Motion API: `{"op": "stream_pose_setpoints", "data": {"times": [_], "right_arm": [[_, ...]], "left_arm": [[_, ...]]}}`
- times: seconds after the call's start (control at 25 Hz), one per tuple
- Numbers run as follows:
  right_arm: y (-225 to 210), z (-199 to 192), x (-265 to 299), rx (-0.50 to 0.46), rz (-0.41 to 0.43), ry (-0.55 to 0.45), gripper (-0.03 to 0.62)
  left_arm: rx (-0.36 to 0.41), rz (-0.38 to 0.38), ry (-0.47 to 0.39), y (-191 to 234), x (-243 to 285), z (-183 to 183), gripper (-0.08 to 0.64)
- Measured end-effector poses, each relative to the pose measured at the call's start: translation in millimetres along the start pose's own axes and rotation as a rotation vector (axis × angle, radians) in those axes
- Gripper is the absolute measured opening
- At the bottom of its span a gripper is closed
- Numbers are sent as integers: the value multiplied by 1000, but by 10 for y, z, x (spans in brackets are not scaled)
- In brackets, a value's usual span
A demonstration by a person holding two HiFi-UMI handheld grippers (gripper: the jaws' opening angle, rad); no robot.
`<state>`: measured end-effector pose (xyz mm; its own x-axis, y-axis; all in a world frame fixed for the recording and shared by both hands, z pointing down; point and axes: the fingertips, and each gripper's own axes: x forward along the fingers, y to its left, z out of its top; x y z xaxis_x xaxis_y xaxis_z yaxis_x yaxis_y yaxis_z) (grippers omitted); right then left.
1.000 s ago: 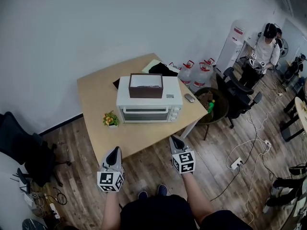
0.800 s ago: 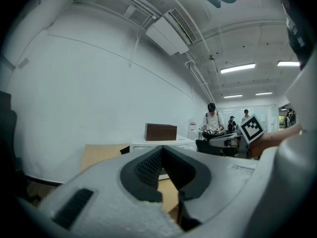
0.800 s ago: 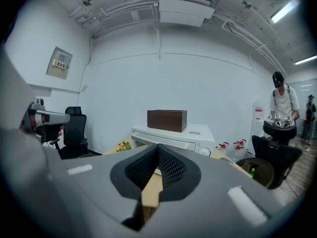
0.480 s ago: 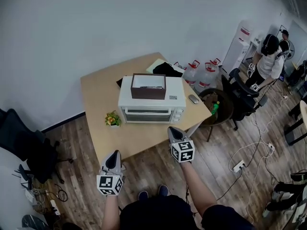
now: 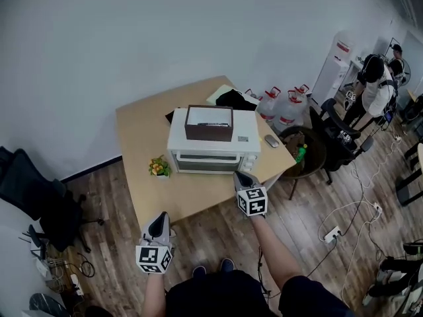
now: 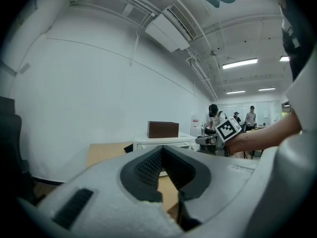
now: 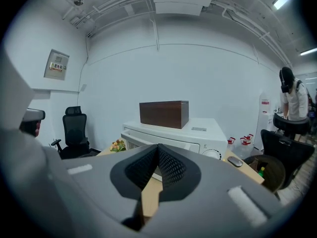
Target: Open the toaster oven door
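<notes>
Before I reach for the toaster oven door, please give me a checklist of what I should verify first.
1. Toaster oven door shut: ok.
2. Right gripper at the door: not ok, short of it.
3. Right jaws apart for gripping: not ok, together and empty.
4. Table before the door bare: ok; small plant stands aside.
5. Left gripper out of the way: ok.
6. Brown box on top secured: cannot tell.

Bare counter [image 5: 173, 200] lies open before the oven [image 5: 211, 152] door; my right claw [image 5: 242, 176] hangs at the counter's front edge. A plant [image 5: 158, 168] stands just left of the door. A box [image 5: 209, 123] sits on the oven top. My left claw [image 5: 159, 218] is over open floor [image 5: 201, 235].
</notes>
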<state>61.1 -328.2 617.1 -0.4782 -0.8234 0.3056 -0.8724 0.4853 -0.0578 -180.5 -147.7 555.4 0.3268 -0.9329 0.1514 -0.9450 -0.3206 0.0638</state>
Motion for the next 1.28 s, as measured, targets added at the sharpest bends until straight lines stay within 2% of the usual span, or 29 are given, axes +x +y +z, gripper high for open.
{"op": "stream_pose_setpoints", "data": {"times": [0.48, 1.28], "right_arm": [[-236, 8, 349, -12, 12, 47, 6], [-437, -127, 842, 49, 4, 144, 6]], "left_arm": [[2, 24, -7, 5, -5, 31, -5], [-24, 82, 10, 106, -29, -77, -5]]}}
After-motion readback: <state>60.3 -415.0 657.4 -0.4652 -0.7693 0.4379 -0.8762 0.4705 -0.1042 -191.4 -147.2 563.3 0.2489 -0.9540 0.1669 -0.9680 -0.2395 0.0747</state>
